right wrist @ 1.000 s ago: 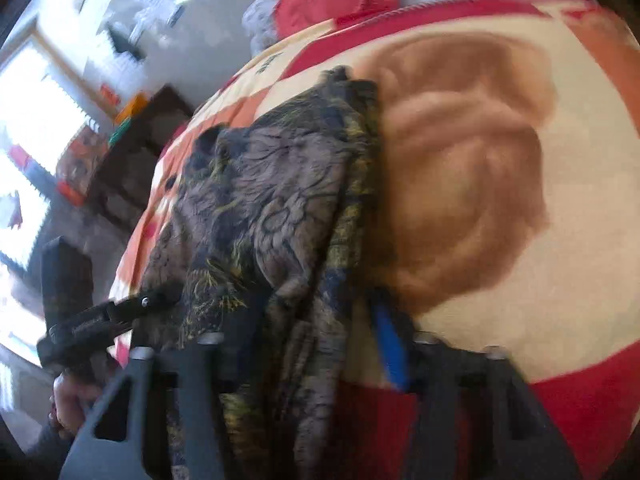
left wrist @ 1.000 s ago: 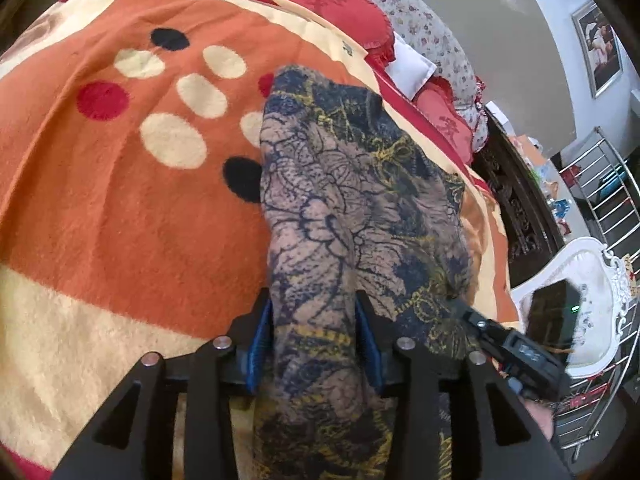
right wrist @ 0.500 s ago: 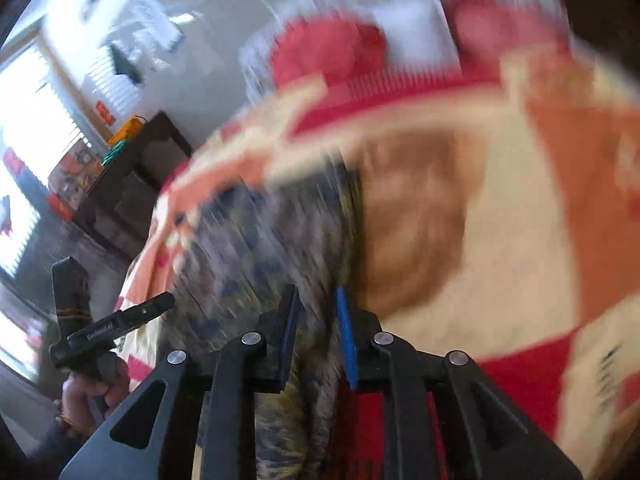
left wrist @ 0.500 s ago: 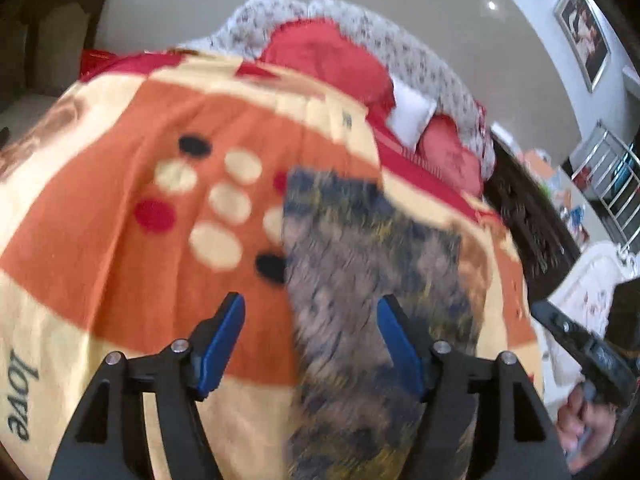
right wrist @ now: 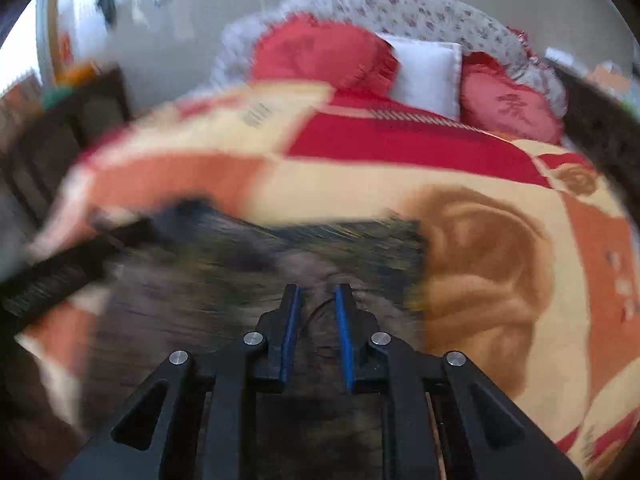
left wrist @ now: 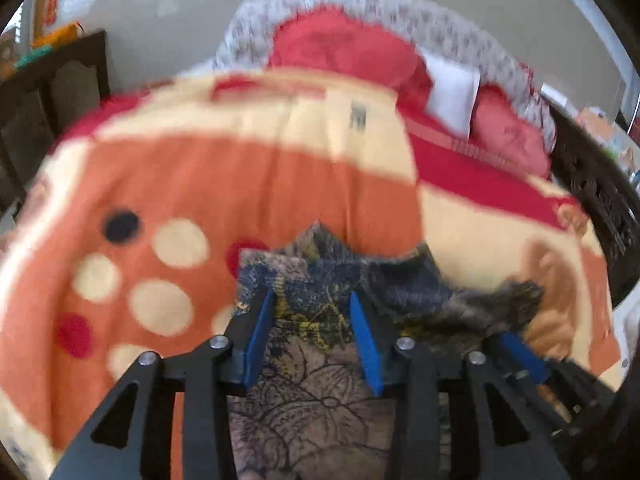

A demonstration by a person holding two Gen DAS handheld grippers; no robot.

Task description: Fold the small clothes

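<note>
A small dark blue, tan and yellow flower-print garment (left wrist: 316, 380) lies bunched on an orange, cream and red blanket (left wrist: 200, 184). My left gripper (left wrist: 311, 295) has its blue pads on either side of the garment's near edge. Its jaws are closing, and the cloth fills the gap between them. My right gripper (right wrist: 317, 290) holds a narrow gap with the same garment (right wrist: 200, 280) in it, also closing; this view is smeared by motion. In the left wrist view the right gripper (left wrist: 520, 352) sits at the garment's right end.
Red pillows (left wrist: 344, 52), a white pillow (left wrist: 452, 92) and a flowered cover lie at the head of the bed. Dark wooden furniture (left wrist: 52, 92) stands on the left. A dark carved bed frame (left wrist: 592, 184) runs along the right.
Both grippers let go, pulled back and swung to face the pillows. The left jaws opened wide, then closed on the cloth again. The right jaws narrowed. The garment now lies shorter and bunched.
</note>
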